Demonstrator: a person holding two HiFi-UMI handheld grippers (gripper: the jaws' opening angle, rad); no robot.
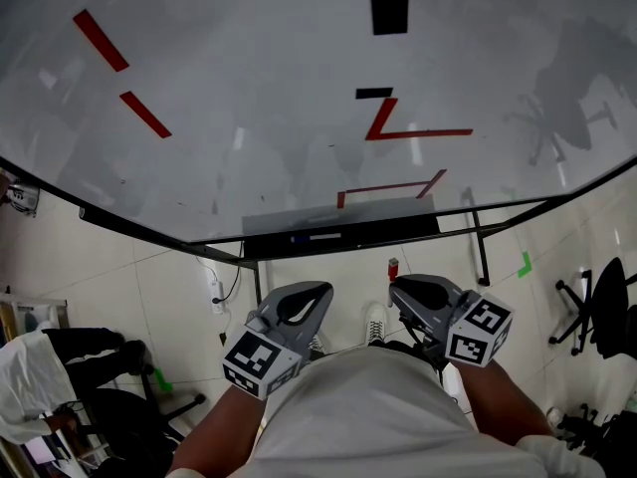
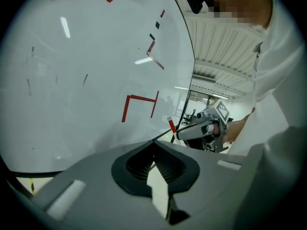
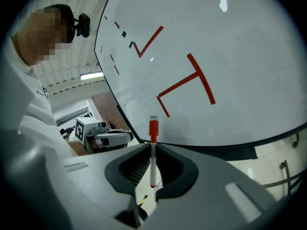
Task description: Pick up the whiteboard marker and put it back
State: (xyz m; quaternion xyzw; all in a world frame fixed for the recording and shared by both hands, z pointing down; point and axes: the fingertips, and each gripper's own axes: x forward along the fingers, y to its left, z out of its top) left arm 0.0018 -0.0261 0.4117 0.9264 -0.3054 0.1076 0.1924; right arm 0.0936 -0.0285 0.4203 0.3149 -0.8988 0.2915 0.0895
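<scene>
**Head view.** You stand facing the whiteboard (image 1: 249,118), with both grippers held low and close to your body, below its bottom edge. Your right gripper (image 1: 403,289) is closed on the whiteboard marker (image 1: 393,268), whose red cap points up toward the board. The cap tip lies just short of the dark tray (image 1: 338,229) that runs along the board's lower rim. Your left gripper (image 1: 318,292) sits just beside the right one, with a narrow gap of tiled floor (image 1: 179,307) between them.

**Right gripper view.** The jaws of the right gripper (image 3: 152,146) clamp the marker (image 3: 153,152) by its white barrel. The marker stands upright, and its red cap rises clear above the jaw tips. Beyond the cap the board's surface is open, marked only with red lines (image 3: 192,80). The board's dark lower edge curves away to the right.

**Left gripper view.** The jaws of your left gripper (image 2: 154,146) are brought together with nothing between them. The right gripper (image 2: 194,131) and the marker's red cap (image 2: 171,124) show near the board's corner edge.

**Clearances.**
- A stand leg (image 1: 481,247) comes down just right of the tray.
- An office chair (image 1: 597,307) stands well apart at the right.
- Another person is at the lower left, well apart from the grippers.
- A black square (image 1: 389,14) sits high on the board.
</scene>
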